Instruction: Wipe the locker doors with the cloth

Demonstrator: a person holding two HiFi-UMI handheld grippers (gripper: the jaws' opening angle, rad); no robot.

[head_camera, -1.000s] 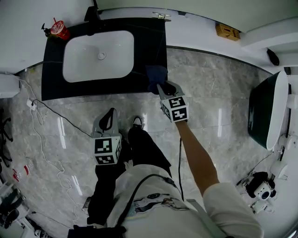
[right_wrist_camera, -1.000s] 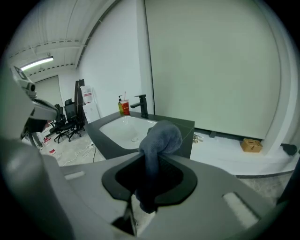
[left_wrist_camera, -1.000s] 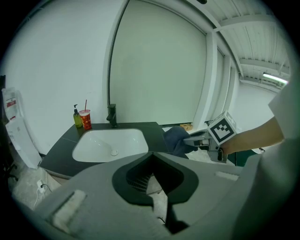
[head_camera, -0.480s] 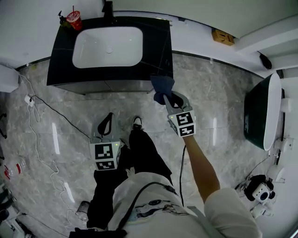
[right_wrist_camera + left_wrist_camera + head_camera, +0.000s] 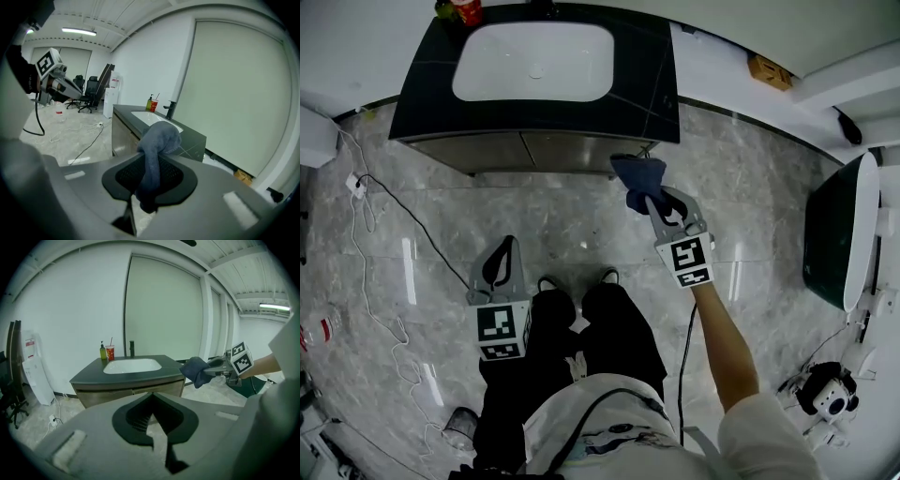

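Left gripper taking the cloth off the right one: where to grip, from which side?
The bunched free end of the cloth that sticks out past the fingers of the right gripper. Come from the vanity side, head-on to that gripper: the rest sits pinched between its fingers. The left gripper is shut, so it likely must open first.

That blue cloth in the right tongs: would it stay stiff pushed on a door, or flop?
Probably floppy: the cloth bunches above the right tongs and hangs limp below the pinch. Likely light, since a narrow pinch holds it. It may crumple when pressed.
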